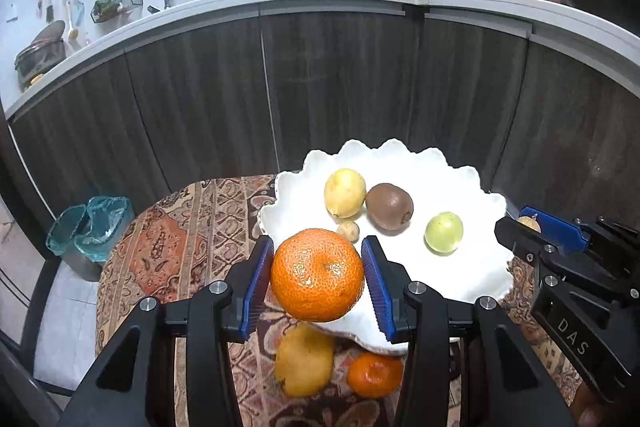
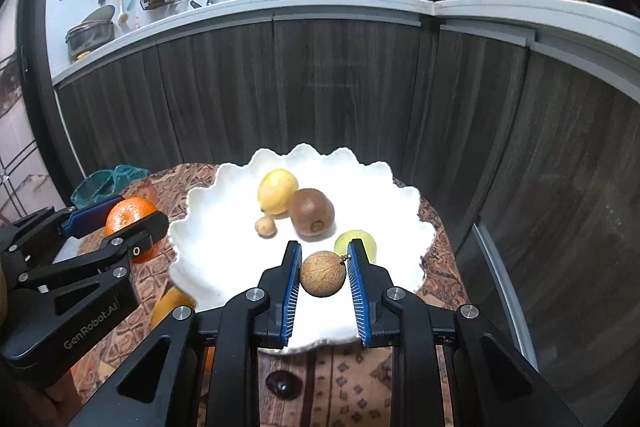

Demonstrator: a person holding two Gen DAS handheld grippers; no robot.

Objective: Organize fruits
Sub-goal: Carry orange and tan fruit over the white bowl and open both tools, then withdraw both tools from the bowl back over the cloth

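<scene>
While the left gripper (image 1: 317, 281) has its pads clamped on a big orange (image 1: 317, 275) at the near rim of the white scalloped plate (image 1: 472, 187), the right gripper (image 2: 323, 279) pinches a small brown round fruit (image 2: 322, 273) above that plate, where a lemon (image 2: 277, 190), kiwi (image 2: 312, 213) and green fruit (image 1: 444, 231) sit.
</scene>
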